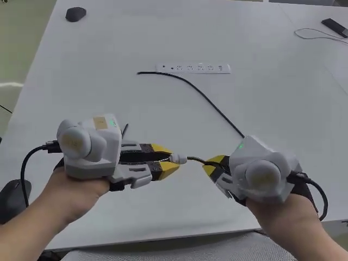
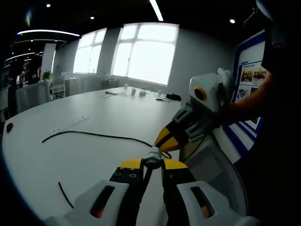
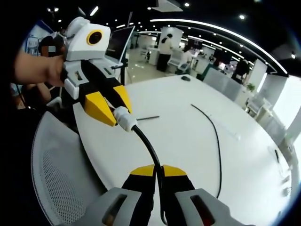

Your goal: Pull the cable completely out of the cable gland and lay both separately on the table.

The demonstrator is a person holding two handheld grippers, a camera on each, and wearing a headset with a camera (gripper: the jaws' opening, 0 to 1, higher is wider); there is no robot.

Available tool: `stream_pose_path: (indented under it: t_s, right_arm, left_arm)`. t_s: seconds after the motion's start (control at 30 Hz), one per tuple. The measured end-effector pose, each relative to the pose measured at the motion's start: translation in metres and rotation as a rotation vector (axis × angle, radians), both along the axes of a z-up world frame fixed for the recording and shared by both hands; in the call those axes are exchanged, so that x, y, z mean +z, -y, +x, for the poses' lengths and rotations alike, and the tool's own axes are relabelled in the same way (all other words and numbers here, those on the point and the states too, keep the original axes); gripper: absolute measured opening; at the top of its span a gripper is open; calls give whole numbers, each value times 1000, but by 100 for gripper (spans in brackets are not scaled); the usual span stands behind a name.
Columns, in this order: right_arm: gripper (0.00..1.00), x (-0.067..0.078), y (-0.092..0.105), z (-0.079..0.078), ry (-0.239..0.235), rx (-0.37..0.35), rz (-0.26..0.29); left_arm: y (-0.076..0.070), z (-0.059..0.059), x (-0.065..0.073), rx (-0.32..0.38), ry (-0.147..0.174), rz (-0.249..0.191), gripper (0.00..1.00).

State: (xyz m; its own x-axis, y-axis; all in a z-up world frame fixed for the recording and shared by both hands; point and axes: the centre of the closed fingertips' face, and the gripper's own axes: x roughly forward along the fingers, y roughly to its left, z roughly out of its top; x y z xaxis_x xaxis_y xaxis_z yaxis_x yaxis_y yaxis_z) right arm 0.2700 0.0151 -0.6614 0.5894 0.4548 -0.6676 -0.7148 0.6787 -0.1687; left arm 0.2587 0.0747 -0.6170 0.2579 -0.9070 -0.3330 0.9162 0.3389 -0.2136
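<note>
Holding one white cable gland (image 1: 178, 159) pinched in its jaws above the table (image 1: 109, 70), the left gripper (image 1: 166, 162) faces the right gripper (image 1: 213, 164), whose jaws clamp the one long black cable (image 1: 217, 112) just beside it

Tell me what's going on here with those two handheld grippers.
A person is working a cable free of its fitting, holding both above the near edge of the white table. The left gripper is shut on the white cable gland, and the right gripper is shut on the black cable just beside it. The cable still enters the gland, so nothing has been laid down yet.
</note>
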Motion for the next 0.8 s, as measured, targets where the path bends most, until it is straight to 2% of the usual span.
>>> stream_pose_path:
  t_s: [0.17, 0.27, 0.47, 0.53, 0.8]
  right_arm:
    - [0, -12, 19, 1, -36, -89, 15]
    - [0, -20, 29, 2, -41, -114, 8]
    - [0, -34, 40, -1, -74, -162, 25]
    - [0, -38, 38, -4, -106, -168, 40]
    - [0, -33, 37, -2, -76, -149, 41]
  left_arm:
    - [1, -2, 1, 0, 0, -3, 15]
    - [1, -3, 0, -1, -3, 0, 15]
    - [3, -8, -4, -10, -5, 8, 15]
    - [3, -10, -5, -15, -6, 13, 15]
    - [1, -7, -4, -2, -15, 3, 15]
